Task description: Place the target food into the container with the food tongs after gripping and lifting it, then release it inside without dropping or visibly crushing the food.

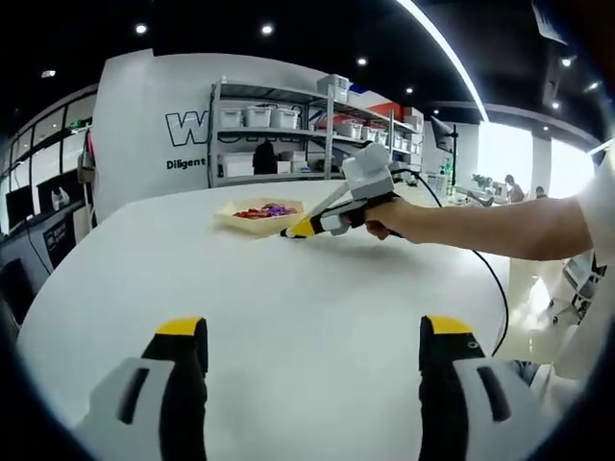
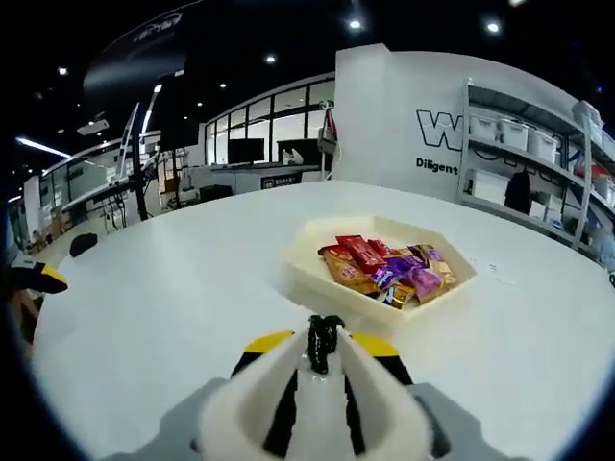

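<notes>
One shallow cream tray [image 2: 317, 279] sat on a white table [image 2: 173, 288]; it held a single heap of wrapped snacks [image 2: 384, 267] in red, purple and gold, too jumbled to count or to give a heading; the right gripper [image 2: 325, 344] lay just short of the tray, its jaws pressed together on a pair of tongs [image 2: 324, 351] whose length ran towards the tray; the left gripper [image 1: 312, 331] hung over bare table, jaws spread wide apart.

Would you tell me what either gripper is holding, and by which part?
Left gripper: nothing, jaws wide apart. Right gripper: something small and dark between its near-shut jaws; a hold cannot be told.
</notes>
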Demonstrator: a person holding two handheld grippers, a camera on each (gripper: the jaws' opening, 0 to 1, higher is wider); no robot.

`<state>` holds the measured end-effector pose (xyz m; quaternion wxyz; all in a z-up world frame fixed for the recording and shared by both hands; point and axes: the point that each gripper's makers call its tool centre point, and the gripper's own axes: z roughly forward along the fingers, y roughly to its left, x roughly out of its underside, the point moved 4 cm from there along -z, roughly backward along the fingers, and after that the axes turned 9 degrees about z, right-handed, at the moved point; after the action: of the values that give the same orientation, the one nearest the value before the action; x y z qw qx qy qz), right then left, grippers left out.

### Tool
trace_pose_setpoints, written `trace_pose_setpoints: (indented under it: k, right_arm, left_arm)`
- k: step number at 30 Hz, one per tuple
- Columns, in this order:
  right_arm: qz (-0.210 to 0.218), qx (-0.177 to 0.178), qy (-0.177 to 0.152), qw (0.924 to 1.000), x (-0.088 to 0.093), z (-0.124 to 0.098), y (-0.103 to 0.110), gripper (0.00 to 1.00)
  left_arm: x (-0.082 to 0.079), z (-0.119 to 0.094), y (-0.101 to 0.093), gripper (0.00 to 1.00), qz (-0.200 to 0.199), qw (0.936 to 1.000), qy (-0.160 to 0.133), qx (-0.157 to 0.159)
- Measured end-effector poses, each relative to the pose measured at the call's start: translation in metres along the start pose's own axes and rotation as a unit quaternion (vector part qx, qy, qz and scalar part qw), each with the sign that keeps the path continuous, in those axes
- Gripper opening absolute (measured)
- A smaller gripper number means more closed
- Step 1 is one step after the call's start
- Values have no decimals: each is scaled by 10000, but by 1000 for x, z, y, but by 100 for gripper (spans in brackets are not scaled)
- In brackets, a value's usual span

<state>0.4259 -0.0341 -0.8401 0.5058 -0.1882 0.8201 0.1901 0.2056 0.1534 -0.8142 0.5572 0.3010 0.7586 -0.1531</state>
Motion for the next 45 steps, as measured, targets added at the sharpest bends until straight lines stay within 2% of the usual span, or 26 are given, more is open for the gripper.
trace_pose_setpoints:
  k: [2, 7, 14, 20, 24, 28, 35, 45]
  right_arm:
    - [200, -41, 15, 9998, 0, -1, -1, 11]
    - [194, -18, 16, 9998, 0, -5, -2, 11]
    - [360, -50, -51, 9993, -6, -23, -5, 11]
    - [370, -43, -214, 9991, -18, -41, -5, 11]
    - [344, -53, -318, 9989, -32, -49, -4, 12]
    - [340, -65, -392, 9986, -43, -47, -5, 12]
    - [330, -52, -375, 9987, -48, -34, -8, 12]
    - [578, 14, -379, 9976, -55, -11, -28, 12]
  left_arm:
    - [0, 0, 0, 90, -14, 10000, -11, 0]
    - [1, 0, -1, 90, -13, 10000, 0, 18]
    - [0, 1, -4, 90, -16, 10000, -27, 63]
    - [-3, 3, -9, 90, 10, 9999, -56, 122]
    - [-5, 4, -12, 90, 28, 9999, -68, 155]
    - [-8, 4, -14, 89, 49, 9998, -100, 172]
    - [-9, 3, -13, 90, 61, 9998, -84, 147]
    - [-9, 8, -10, 89, 56, 9999, -27, 140]
